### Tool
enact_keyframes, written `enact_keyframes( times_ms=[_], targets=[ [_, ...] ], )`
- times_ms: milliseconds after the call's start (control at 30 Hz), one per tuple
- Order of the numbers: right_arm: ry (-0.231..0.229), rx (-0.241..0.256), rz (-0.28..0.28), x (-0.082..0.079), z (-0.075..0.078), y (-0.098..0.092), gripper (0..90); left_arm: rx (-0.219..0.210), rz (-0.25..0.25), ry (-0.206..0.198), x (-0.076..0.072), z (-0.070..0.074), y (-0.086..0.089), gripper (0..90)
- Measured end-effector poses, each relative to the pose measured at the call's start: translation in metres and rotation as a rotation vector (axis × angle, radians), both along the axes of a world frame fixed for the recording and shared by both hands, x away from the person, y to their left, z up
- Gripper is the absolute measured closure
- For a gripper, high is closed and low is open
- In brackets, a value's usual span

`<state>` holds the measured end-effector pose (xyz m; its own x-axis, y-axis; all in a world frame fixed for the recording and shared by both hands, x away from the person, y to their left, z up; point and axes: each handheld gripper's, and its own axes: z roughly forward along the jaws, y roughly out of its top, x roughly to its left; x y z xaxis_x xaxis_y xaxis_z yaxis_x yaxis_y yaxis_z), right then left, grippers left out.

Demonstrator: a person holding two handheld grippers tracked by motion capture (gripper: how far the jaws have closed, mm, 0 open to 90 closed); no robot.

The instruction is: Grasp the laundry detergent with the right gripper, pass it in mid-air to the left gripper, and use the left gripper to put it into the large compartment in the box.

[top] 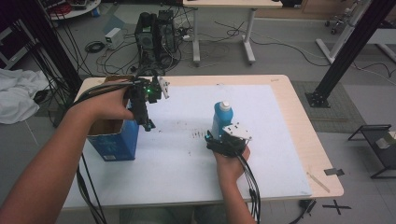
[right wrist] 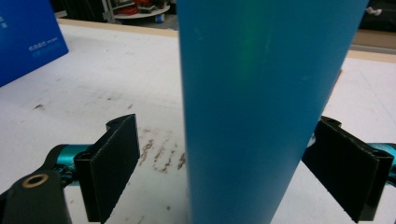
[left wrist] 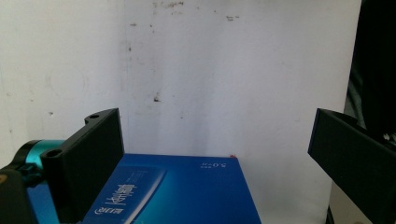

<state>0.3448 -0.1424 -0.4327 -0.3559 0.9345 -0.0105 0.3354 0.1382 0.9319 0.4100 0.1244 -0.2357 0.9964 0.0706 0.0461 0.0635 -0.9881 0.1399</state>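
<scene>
- While we hold a gripper in each hand, a blue bottle (top: pixel 222 117) with a white cap stands upright on the white mat (top: pixel 187 163) that covers most of the pale wooden table (top: pixel 303 121).
- Our right gripper (top: pixel 215 138) sits at the bottle, jaws spread, one on each side of the blue body (right wrist: pixel 261 107); we see a gap on the left side.
- Our left gripper (top: pixel 148 125) hangs above an open blue box (top: pixel 114 140) near the table's left edge, jaws wide apart with nothing between them.
- We see brown smudges (top: pixel 194 135) on the mat between box and bottle.
- Beyond the table we see grey floor with loose cables (top: pixel 116 53), a computer tower (top: pixel 156 32), a white desk (top: pixel 224 28), black frame posts (top: pixel 348 51) and white cloth (top: pixel 16 95) at left.
</scene>
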Motion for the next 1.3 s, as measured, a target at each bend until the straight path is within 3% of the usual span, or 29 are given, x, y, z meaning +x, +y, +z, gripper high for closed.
enact_keyframes(
  times_ms=[167, 200, 333, 400, 500, 567, 600, 900, 1133, 1200, 1267, 1300],
  targets=[
    [-0.015, 0.014, -0.021, 0.006, -0.002, -0.001, 11.4, 0.000, -0.002, -0.001, 0.000, 0.000, 0.000, 3.3],
    [0.003, 0.024, -0.029, 0.006, -0.002, 0.001, 11.4, 0.000, -0.003, 0.002, 0.000, 0.000, 0.000, 3.3],
    [-0.010, 0.023, -0.038, 0.012, -0.003, 0.001, 11.5, -0.001, -0.004, -0.001, 0.000, -0.001, -0.002, 3.3],
    [0.009, 0.021, -0.051, 0.014, -0.003, 0.001, 11.6, 0.001, -0.012, 0.000, 0.000, 0.000, -0.003, 3.3],
    [0.009, 0.016, -0.039, 0.014, -0.005, 0.001, 17.4, -0.002, -0.007, -0.001, 0.000, -0.001, -0.003, 3.4],
    [-0.027, 0.014, -0.041, 0.015, -0.005, 0.001, 21.8, 0.001, -0.013, 0.002, 0.001, -0.002, -0.003, 3.4],
    [-0.020, 0.021, -0.048, 0.014, -0.004, 0.002, 23.7, 0.002, -0.012, 0.004, 0.001, -0.002, -0.004, 3.3],
    [-0.001, 0.042, -0.066, 0.014, -0.004, 0.003, 28.1, 0.011, -0.015, 0.010, 0.003, -0.004, -0.006, 3.4],
    [-0.032, 0.026, -0.071, 0.016, -0.006, 0.002, 31.7, 0.009, -0.010, 0.013, 0.003, -0.007, -0.008, 3.4],
    [-0.007, 0.035, -0.066, 0.014, -0.005, 0.003, 31.9, 0.009, -0.011, 0.014, 0.003, -0.008, -0.009, 3.3],
    [-0.029, 0.035, -0.069, 0.016, -0.006, 0.004, 32.7, 0.011, -0.012, 0.013, 0.003, -0.008, -0.009, 3.4],
    [-0.015, 0.043, -0.068, 0.015, -0.006, 0.005, 32.9, 0.011, -0.013, 0.011, 0.003, -0.008, -0.010, 3.3]
  ],
)
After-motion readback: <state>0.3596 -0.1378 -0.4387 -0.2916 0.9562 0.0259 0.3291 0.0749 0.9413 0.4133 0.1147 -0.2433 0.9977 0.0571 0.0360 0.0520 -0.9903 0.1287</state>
